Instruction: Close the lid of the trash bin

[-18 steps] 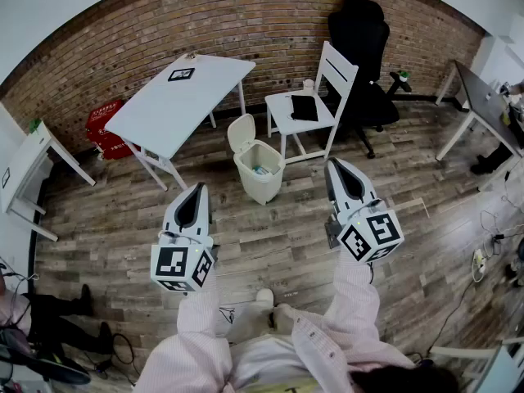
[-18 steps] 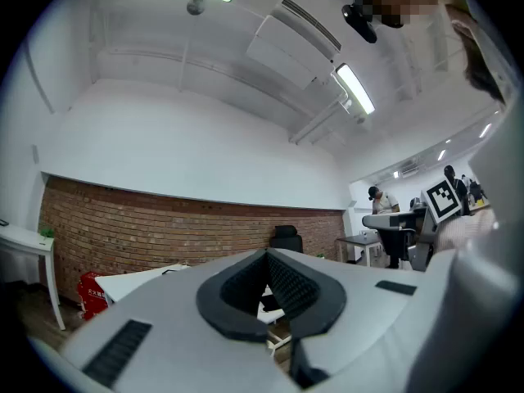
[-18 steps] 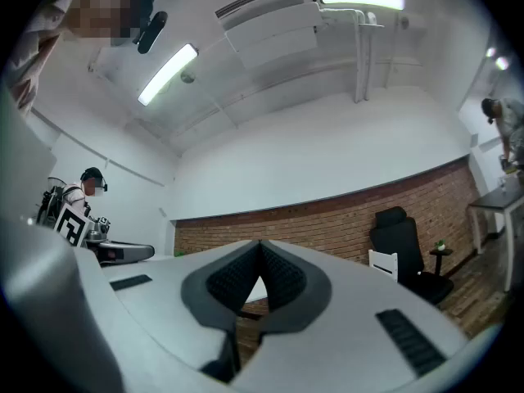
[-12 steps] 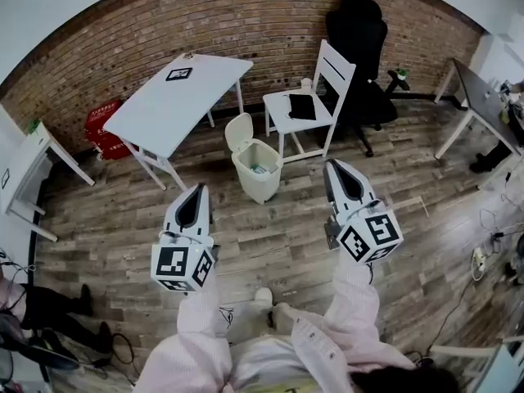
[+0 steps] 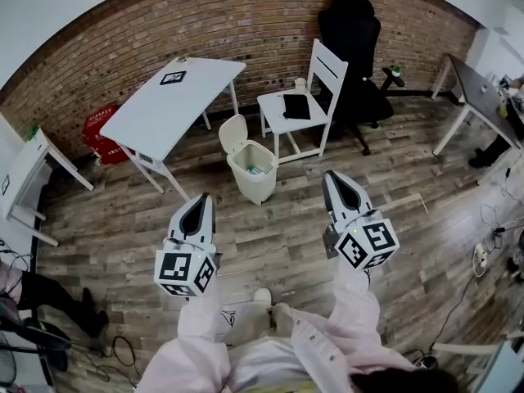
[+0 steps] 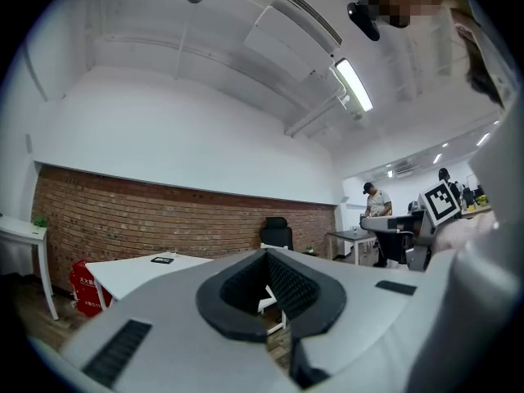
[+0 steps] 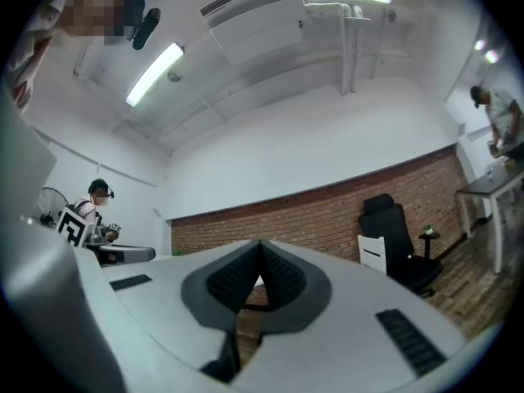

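Observation:
The cream trash bin (image 5: 254,174) stands on the wooden floor between a white table and a white chair. Its lid (image 5: 232,133) is swung up and back, and some litter shows inside. My left gripper (image 5: 202,197) is held out in front of me, below and left of the bin, well short of it. My right gripper (image 5: 330,175) is held to the bin's right, also apart from it. Both are shut with nothing between the jaws, as the left gripper (image 6: 266,252) and right gripper (image 7: 260,242) show in their own views. The bin is hidden in both gripper views.
A white table (image 5: 168,105) stands left of the bin, and a white chair (image 5: 299,109) with a dark item on its seat stands right of it. Behind are a black office chair (image 5: 352,47) and a brick wall. A red box (image 5: 98,125) sits at the far left.
The room has slid slightly left and down in the head view. Both grippers stay shut and hold about the same place in front of me.

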`<state>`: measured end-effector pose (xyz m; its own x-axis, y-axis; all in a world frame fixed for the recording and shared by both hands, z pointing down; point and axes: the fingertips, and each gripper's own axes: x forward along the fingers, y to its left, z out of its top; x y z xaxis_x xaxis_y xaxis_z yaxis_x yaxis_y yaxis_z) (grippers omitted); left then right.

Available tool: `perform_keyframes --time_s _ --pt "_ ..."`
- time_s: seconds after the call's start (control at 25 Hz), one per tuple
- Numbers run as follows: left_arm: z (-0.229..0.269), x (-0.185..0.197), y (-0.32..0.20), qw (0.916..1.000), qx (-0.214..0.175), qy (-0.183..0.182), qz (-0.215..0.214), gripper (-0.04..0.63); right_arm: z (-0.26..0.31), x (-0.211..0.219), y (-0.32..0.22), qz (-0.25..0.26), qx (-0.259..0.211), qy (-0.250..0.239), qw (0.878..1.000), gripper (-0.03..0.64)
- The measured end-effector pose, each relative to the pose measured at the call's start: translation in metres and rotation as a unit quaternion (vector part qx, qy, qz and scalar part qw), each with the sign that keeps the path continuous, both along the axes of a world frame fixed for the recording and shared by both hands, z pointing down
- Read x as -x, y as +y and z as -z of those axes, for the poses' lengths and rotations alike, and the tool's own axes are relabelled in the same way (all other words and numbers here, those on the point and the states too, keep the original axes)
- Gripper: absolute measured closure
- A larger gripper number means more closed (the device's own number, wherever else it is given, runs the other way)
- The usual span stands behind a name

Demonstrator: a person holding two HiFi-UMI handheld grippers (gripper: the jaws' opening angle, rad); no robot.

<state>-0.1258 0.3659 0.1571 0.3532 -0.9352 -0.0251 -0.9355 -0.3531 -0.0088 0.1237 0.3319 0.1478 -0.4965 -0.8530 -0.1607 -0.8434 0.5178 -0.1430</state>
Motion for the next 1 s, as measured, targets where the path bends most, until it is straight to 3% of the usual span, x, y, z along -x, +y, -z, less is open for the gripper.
perform_keyframes --time_s 0.48,0.8,1.0 --pt "-0.007 -0.015 -0.008 0.9996 0.004 0.024 -0.016 0.603 -0.008 -0.006 -0.009 0.008 0.017 -0.006 1.0 0.614" --pt "-0.019 -0.003 -0.042 0.9993 0.014 0.031 0.015 0.599 -0.021 -0.003 -0.037 0.009 0.027 -0.003 1.0 0.614" --pt "-0.022 0.004 -0.079 0.9991 0.016 0.037 0.009 0.491 -0.026 0.002 -0.072 0.005 0.032 -0.005 0.999 0.614"
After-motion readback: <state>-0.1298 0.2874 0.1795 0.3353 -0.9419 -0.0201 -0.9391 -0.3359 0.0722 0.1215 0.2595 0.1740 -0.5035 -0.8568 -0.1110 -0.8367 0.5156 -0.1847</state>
